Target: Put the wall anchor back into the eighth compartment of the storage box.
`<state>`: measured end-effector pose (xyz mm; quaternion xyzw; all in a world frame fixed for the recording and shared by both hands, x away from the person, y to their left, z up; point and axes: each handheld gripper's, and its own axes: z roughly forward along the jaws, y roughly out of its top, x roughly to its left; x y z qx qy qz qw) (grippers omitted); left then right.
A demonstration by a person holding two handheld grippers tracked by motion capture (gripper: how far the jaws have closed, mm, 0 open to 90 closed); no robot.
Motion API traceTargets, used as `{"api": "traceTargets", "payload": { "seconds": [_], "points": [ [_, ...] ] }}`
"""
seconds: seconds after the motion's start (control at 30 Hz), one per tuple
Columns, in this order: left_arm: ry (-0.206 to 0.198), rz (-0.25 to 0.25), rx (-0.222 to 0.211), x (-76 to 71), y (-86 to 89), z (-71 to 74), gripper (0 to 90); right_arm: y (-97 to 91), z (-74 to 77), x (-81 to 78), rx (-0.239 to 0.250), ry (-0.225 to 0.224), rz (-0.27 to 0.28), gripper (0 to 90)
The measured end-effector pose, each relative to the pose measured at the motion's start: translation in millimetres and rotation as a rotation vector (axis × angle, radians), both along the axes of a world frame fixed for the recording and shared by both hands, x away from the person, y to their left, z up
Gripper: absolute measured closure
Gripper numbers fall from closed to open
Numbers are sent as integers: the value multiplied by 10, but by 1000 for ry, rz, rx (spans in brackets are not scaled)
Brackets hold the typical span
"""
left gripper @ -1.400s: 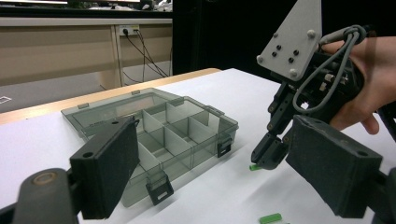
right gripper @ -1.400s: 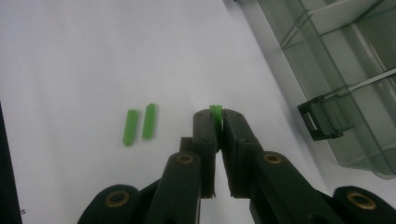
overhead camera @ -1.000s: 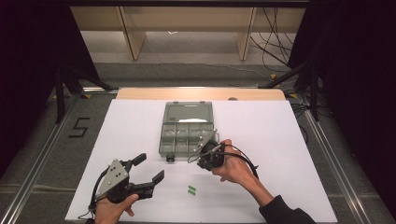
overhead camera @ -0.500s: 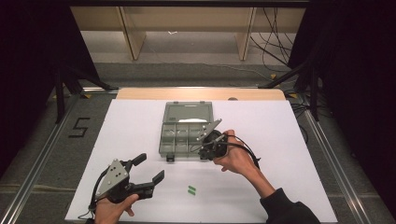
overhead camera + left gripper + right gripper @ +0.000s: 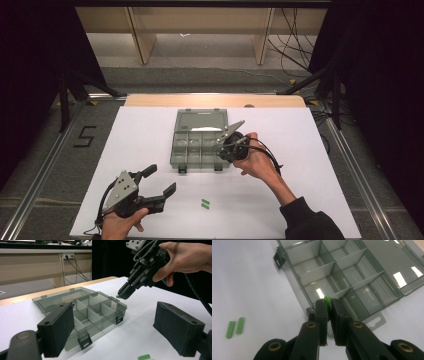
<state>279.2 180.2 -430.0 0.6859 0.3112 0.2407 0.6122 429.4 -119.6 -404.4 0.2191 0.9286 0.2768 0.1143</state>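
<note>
The right gripper (image 5: 327,305) is clamped on a small green piece (image 5: 327,300), hanging right over the near edge of the open compartment box (image 5: 198,141) in the middle of the white table (image 5: 310,165). The left gripper (image 5: 159,182) sits near the front-left with its jaws wide apart, nothing in them. Two more green pieces (image 5: 205,203) lie side by side on the table in front of the box.

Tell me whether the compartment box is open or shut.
Open. The compartment box has its lid folded back flat on the table, and its dividers and bare compartments show from above.

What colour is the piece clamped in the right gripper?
Green piece, clearest in the right gripper view.
</note>
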Motion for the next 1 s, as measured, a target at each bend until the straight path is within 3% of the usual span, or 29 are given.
{"api": "traceTargets", "payload": {
  "seconds": [0.13,0.27,0.5,0.77,1.0],
  "points": [
    [1,6,13,-7,8,9,159,1,-31,40,-9,-4,-7,845],
    [2,4,-3,-25,3,21,159,16,-81,93,-21,4,-6,844],
    [2,2,8,-17,-2,15,159,52,-174,162,-45,-24,-20,844],
    [6,2,-3,-23,1,15,159,94,-266,205,-70,-11,-25,839],
    [-1,0,-3,-21,2,18,159,97,-205,180,-39,-8,-44,605]
  ]
}}
